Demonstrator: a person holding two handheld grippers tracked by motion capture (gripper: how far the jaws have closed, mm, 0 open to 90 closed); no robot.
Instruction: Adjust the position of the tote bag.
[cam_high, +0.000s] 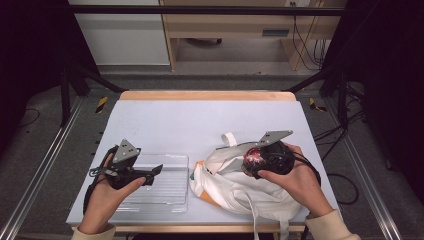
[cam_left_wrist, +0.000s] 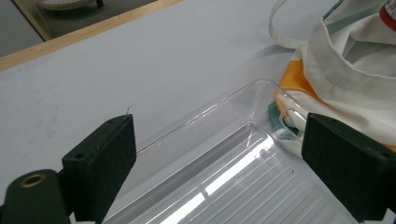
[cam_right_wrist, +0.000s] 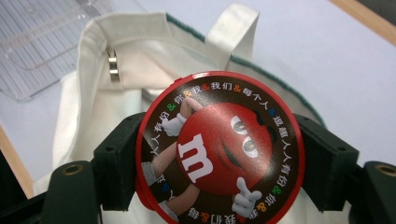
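1. I see a clear ribbed plastic tray (cam_high: 165, 192) lying on the pale table (cam_high: 190, 120).
2. Behind the table stands a wooden bench (cam_high: 235, 25), with black cables (cam_high: 307, 45) hanging beside it.

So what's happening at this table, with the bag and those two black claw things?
A person holds a gripper in each hand. The right gripper is clamped on a round red candy tin, holding it over the open mouth of a white tote bag. The left gripper hangs open over a clear plastic tray, which lies on the table beside the bag, gripping nothing.
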